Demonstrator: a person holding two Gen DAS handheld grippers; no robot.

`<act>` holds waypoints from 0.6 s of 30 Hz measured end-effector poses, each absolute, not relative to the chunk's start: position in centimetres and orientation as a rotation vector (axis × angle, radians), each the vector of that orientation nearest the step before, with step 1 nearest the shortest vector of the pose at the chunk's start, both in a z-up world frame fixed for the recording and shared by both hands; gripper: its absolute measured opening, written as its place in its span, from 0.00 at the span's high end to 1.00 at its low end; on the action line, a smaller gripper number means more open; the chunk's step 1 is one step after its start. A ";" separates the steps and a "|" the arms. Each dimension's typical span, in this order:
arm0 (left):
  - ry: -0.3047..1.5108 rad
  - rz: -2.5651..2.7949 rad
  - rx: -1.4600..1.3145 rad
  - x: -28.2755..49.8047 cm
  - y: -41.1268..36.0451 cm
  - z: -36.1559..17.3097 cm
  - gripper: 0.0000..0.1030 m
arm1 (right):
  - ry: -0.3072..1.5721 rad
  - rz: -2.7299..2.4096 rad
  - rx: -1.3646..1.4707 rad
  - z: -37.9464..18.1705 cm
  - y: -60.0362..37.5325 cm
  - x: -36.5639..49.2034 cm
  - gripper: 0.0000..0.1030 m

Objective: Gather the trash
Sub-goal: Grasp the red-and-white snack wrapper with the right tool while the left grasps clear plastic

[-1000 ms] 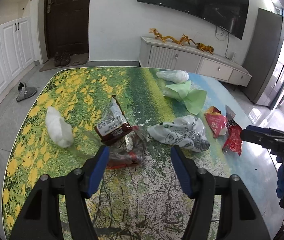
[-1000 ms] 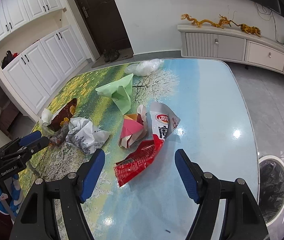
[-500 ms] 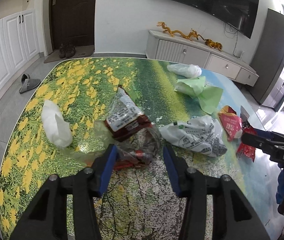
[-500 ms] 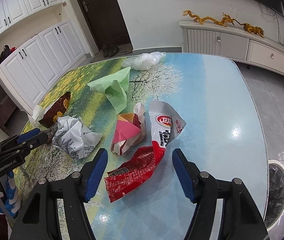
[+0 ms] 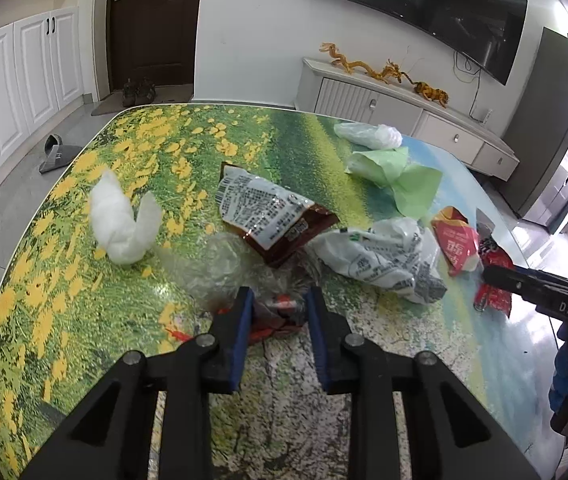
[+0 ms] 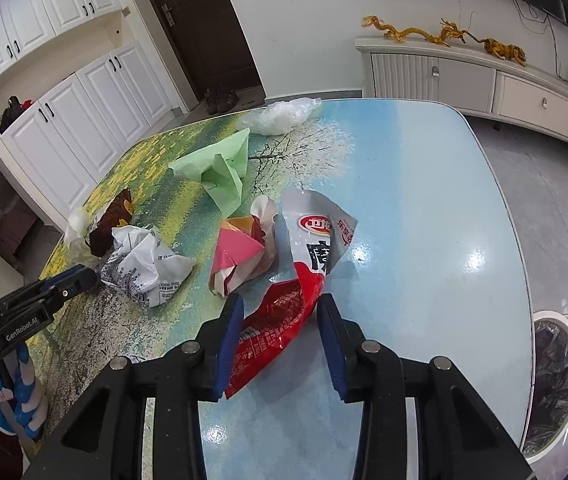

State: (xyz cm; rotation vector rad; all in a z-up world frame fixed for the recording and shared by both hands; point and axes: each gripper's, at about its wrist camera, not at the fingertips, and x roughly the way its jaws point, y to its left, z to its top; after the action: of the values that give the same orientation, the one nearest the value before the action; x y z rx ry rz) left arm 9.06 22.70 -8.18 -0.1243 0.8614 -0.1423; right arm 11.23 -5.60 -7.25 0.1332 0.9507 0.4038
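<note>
Trash lies on the printed table [image 5: 83,320]. My left gripper [image 5: 277,300] is partly closed around a crumpled clear wrapper with red print [image 5: 279,312]; its jaws stand close on both sides of it. Beyond lie a brown snack packet [image 5: 271,220], a white tissue [image 5: 121,220] and a printed white bag [image 5: 384,256]. My right gripper [image 6: 279,312] is partly closed around a red and white snack bag [image 6: 304,280], jaws either side of its red end. An orange-pink wrapper [image 6: 239,256] lies beside it.
Green paper [image 6: 219,168] and a clear plastic bag [image 6: 279,116] lie farther back. A bin with a black liner [image 6: 552,372] stands on the floor right of the table. A TV cabinet [image 5: 404,108] and white cupboards [image 6: 83,112] line the walls.
Both grippers have moved forward and down onto their wrappers, and both pairs of jaws have narrowed from wide open to close around the trash.
</note>
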 end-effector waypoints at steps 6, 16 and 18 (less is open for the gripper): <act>0.860 -0.142 -0.161 7.1 22.8 -8.0 0.75 | 0.957 0.404 0.169 -7.3 -6.6 10.4 0.69; 0.835 -0.154 -0.188 4.1 22.4 -6.5 0.76 | 0.962 0.439 0.249 -7.2 -8.2 8.4 0.91; 0.831 -0.155 -0.187 3.6 22.1 -6.1 0.76 | 0.965 0.448 0.269 -7.4 -8.5 7.8 0.91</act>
State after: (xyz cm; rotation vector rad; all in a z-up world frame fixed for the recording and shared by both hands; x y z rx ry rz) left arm 3.55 22.14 -6.10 -0.1868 0.8311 -0.1553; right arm 7.81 -8.51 -7.36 0.2685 0.9646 0.4480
